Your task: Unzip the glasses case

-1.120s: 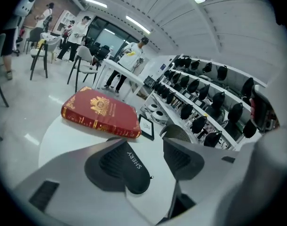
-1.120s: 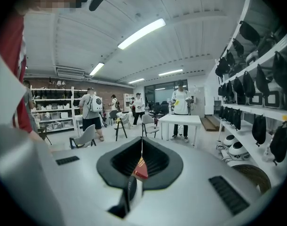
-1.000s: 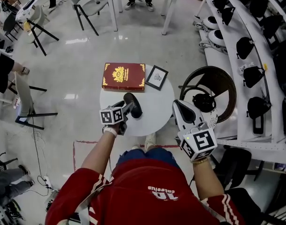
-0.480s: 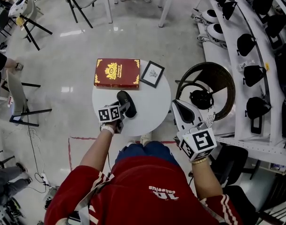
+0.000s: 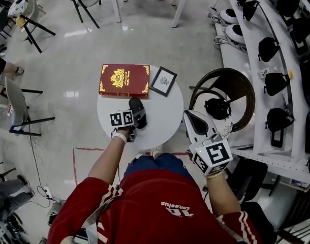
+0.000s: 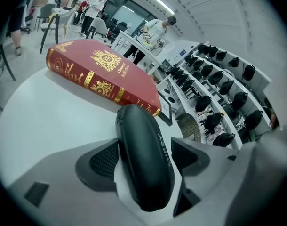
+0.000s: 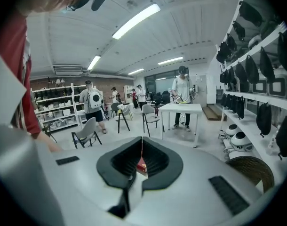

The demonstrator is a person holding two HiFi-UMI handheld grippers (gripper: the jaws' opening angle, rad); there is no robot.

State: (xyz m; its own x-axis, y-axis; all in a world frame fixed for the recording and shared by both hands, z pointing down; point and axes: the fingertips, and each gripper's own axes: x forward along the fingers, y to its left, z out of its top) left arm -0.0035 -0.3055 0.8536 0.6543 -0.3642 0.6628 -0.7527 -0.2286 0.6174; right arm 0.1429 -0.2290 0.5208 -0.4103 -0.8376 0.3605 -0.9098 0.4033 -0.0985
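**A:** Counts?
**B:** One black oval zipped glasses case (image 6: 143,145), one red gold-stamped hardback book (image 5: 123,80), one small black-framed picture (image 5: 163,81), one round white table (image 5: 167,117).
**A:** Tongs?
**B:** Left gripper (image 5: 136,118): jaws have just been opening, now spread wide. The case lies between them on the table, book beyond the tips. Right gripper (image 5: 190,117): pressed together, empty, right of the table.
**A:** Case contents?
**B:** Closed, can't tell.

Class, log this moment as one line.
left gripper: open, jaws just opening, glasses case between them | right gripper: shut, empty | glasses case: closed, on table
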